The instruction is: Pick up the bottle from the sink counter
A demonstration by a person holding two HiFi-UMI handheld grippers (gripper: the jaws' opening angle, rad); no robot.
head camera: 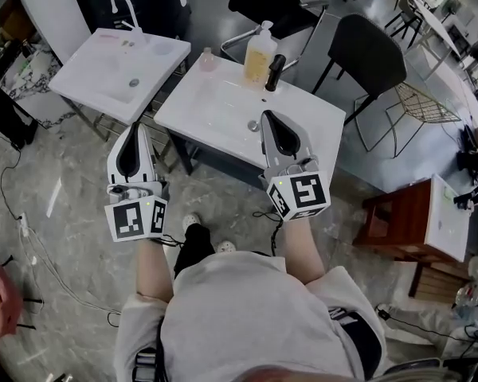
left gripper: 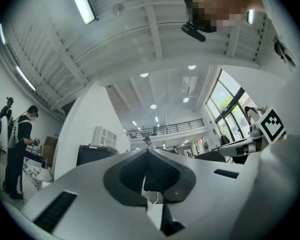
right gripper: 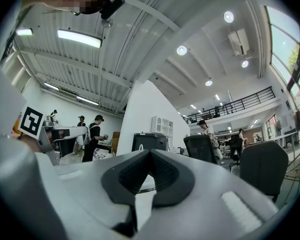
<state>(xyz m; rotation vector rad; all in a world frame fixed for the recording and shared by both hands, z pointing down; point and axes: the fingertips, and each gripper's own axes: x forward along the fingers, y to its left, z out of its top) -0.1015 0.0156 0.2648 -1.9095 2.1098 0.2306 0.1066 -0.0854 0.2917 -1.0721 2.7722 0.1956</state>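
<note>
Two hand-held grippers, both empty. Left hand-held gripper [head camera: 133,130]: jaws pressed together, nothing between them. Right hand-held gripper [head camera: 266,118]: the same, tips meeting, nothing held.

Bottle [head camera: 260,54]: yellowish, pump top, standing upright at the far edge of the sink counter [head camera: 199,94]. Its long axis is vertical. It is just left of the black faucet [head camera: 276,72]; from above I can't tell whether they touch.

Bearing: from my right hand-held gripper the bottle lies almost straight ahead, across the basin, with the drain [head camera: 253,125] just beside the tips. My left hand-held gripper hangs off the counter's near-left corner, over the floor, so for it the bottle is ahead and well off to the right. Right hand is the nearer one.

Neither gripper view shows the bottle; both look upward over the counter at ceiling and room.

Small pinkish item [head camera: 207,59] at the back-left corner may be a second bottle, but it is too small to be sure. I take the pump bottle as the target.

Judgement: the right jaws must open, dip, and close across the bottle's body from the near-left side, clear of the faucet.
</note>
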